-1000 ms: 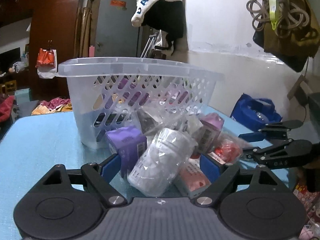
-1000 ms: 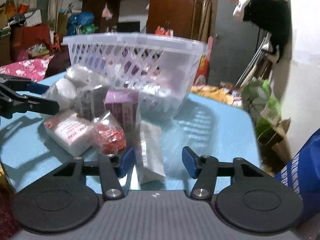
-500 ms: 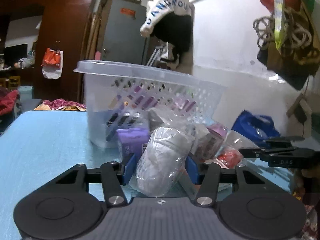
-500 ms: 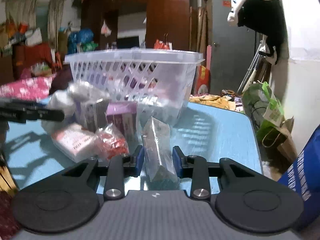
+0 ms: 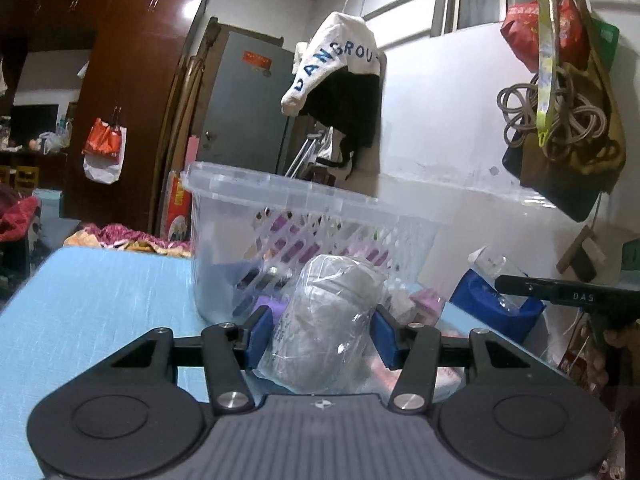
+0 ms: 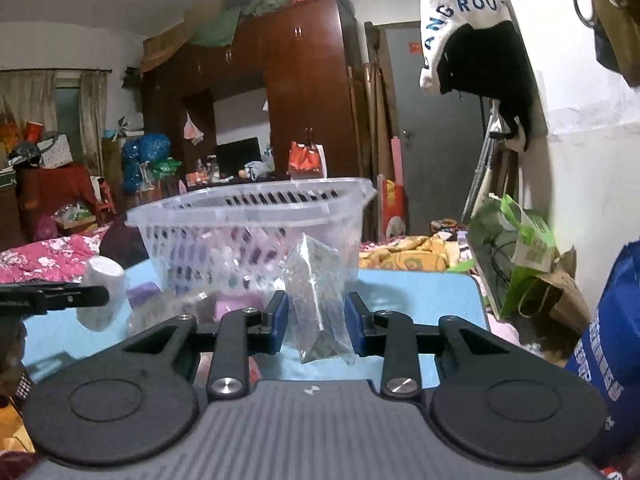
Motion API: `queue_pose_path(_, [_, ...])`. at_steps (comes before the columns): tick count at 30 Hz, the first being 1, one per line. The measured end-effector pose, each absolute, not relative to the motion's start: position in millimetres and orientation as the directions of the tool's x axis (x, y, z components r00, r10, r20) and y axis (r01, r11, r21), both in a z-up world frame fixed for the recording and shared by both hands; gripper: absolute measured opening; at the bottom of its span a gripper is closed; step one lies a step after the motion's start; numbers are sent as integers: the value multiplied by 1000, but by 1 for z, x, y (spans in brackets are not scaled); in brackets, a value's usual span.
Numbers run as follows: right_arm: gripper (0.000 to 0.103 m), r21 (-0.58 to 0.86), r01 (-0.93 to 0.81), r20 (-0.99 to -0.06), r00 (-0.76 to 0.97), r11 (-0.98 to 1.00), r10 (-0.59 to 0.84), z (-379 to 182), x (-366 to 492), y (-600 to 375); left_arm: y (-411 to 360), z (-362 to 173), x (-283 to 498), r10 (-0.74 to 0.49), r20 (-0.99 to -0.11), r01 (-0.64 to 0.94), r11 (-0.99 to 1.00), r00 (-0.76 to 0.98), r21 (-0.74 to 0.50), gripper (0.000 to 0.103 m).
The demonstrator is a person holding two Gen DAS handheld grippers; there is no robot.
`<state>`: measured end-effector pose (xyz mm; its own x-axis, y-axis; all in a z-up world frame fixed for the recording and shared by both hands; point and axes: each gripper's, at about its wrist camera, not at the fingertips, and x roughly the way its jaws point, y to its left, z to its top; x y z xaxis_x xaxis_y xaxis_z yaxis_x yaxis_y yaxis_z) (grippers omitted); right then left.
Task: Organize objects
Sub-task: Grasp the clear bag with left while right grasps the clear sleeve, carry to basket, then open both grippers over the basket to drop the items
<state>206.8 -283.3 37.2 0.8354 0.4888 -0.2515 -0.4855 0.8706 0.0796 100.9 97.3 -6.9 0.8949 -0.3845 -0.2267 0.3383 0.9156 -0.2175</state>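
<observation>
My left gripper (image 5: pixel 322 334) is shut on a white bottle wrapped in clear plastic (image 5: pixel 326 316) and holds it up in front of the clear slotted basket (image 5: pixel 304 240). My right gripper (image 6: pixel 316 322) is shut on a small clear plastic packet (image 6: pixel 318 304), lifted off the blue table (image 6: pixel 420 292) before the same basket (image 6: pixel 248 232). Purple and pink packets (image 6: pixel 230 304) lie at the basket's foot. The left gripper with its bottle also shows at the left of the right wrist view (image 6: pixel 96 296).
The blue table (image 5: pixel 92 300) runs left of the basket. A blue bag (image 5: pixel 500 312) sits right of the table. Bags and cords (image 5: pixel 560 120) hang on the wall. A green bag (image 6: pixel 520 256) stands by the table's far right edge.
Both grippers closed on their items and lifted them off the table: the left on the wrapped bottle, the right on the clear packet. Both views tilted upward.
</observation>
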Motion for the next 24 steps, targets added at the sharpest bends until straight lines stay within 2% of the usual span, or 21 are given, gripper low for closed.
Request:
queue_pose_path(6, [35,100,-515,-215,825,852,523,64,217,-267,97,25,103,-383,-182,341,913,905,-224,57])
queue_pose_path(11, [35,168,-545,-202,797,821,570,89,241,-253,94,62,123,-379,-180,335,913,908,-234,57])
queue_pose_path(15, [35,170,-543,-228,790,822,569,97,264,-232,85,88,156,-350,-209,303,925,913,-229,57])
queue_pose_path(21, [35,98,-519,-247,814,849,526,104,285,-203,65,104,207,-274,-256,226,953,927,-200,58])
queue_pose_path(22, [37,86,-518,-248,816,851,522,105,285,-198,62,103,215,-274,-262,227,954,925,-196,60])
queue_pose_path(23, [44,76,-521,-251,815,850,522,105,287,-194,59,100,223,-256,-267,216,961,929,-170,63])
queue_pose_path(24, [54,68,-525,-261,811,848,523,103,287,-191,54,97,230,-207,-291,175,975,934,-135,72])
